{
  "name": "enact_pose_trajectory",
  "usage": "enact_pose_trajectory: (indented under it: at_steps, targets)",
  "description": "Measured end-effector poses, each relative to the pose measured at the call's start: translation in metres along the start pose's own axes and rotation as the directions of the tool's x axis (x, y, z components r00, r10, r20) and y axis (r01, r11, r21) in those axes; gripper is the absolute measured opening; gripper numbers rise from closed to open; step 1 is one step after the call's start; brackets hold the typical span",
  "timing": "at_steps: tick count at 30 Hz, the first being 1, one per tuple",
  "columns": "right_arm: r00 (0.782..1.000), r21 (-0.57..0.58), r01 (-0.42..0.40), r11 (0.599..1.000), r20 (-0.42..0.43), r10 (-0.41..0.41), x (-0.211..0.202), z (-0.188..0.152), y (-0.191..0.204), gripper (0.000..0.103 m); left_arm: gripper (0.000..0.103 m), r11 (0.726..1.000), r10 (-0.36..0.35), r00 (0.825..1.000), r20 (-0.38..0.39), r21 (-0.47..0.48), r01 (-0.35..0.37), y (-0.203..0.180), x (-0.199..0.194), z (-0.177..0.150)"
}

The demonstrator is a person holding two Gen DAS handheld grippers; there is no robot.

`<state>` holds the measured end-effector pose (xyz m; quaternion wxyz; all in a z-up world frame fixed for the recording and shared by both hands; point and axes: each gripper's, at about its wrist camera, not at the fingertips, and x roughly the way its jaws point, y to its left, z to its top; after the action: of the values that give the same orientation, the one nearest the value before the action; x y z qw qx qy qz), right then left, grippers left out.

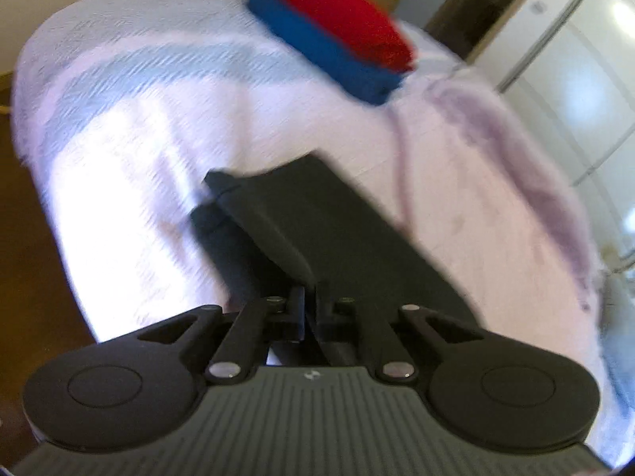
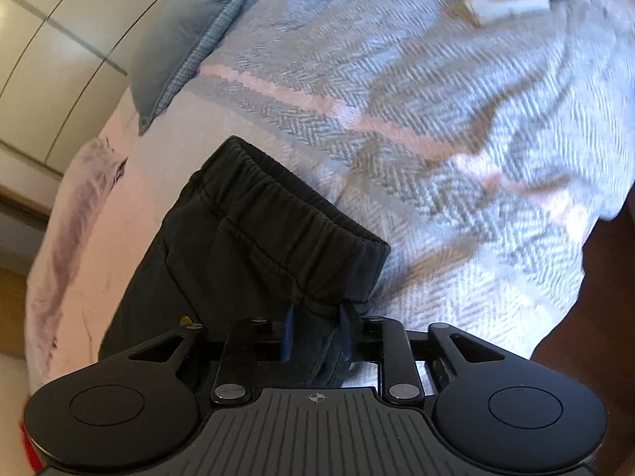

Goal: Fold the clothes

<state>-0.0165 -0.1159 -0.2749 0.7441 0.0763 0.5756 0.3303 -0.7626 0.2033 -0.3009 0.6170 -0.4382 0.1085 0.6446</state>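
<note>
A black garment with an elastic waistband (image 2: 254,230) hangs over the bed, held at both ends. My right gripper (image 2: 315,327) is shut on the gathered waistband edge, its blue-padded fingers (image 2: 286,331) pinching the cloth. In the left wrist view the same black garment (image 1: 317,222) stretches away from my left gripper (image 1: 309,305), whose fingers are closed tight on its near edge. The picture is blurred by motion.
The bed carries a white and grey herringbone blanket (image 2: 456,91) with a pink stripe. A folded red garment (image 1: 341,16) lies on a folded blue one (image 1: 321,51) at the far end. A grey-blue pillow (image 2: 182,47), white cupboard doors (image 1: 575,59) and wooden floor (image 1: 27,238) surround it.
</note>
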Motion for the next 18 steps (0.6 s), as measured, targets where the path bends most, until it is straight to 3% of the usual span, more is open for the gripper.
enact_pose_trajectory:
  at_steps: [2,10,13,14,15,17,18]
  targets:
    - [1.0,-0.021,0.001,1.0,0.021,-0.001,-0.006,0.001,0.002,0.018,0.004,0.99,-0.032,0.998,0.048,0.141,0.025,-0.011,-0.014,-0.001]
    - [0.994,-0.066,0.11,0.992,0.013,-0.109,0.014,-0.01,0.008,0.02,0.008,0.944,0.111,0.994,0.001,0.313,-0.105,-0.013,0.011,-0.031]
    - [0.991,-0.076,0.13,0.989,0.006,-0.13,0.009,-0.009,0.012,0.035,0.016,0.928,0.17,0.985,0.002,0.336,-0.161,-0.014,0.006,-0.032]
    - [0.988,-0.104,0.156,0.982,0.024,-0.154,0.003,-0.01,0.016,0.047,0.019,0.925,0.19,0.982,0.006,0.335,-0.181,-0.015,0.002,-0.03]
    - [0.983,-0.131,0.182,0.974,0.041,-0.178,-0.003,-0.01,0.02,0.052,0.018,0.917,0.227,0.974,0.017,0.333,-0.219,-0.017,-0.005,-0.028]
    - [0.973,-0.195,0.226,0.954,0.091,-0.212,-0.014,-0.013,0.03,0.053,0.012,0.899,0.291,0.956,0.039,0.329,-0.288,-0.024,-0.018,-0.025]
    - [0.966,-0.23,0.251,0.94,0.127,-0.226,-0.018,-0.016,0.037,0.053,0.012,0.9,0.294,0.955,0.041,0.325,-0.29,-0.031,-0.026,-0.026]
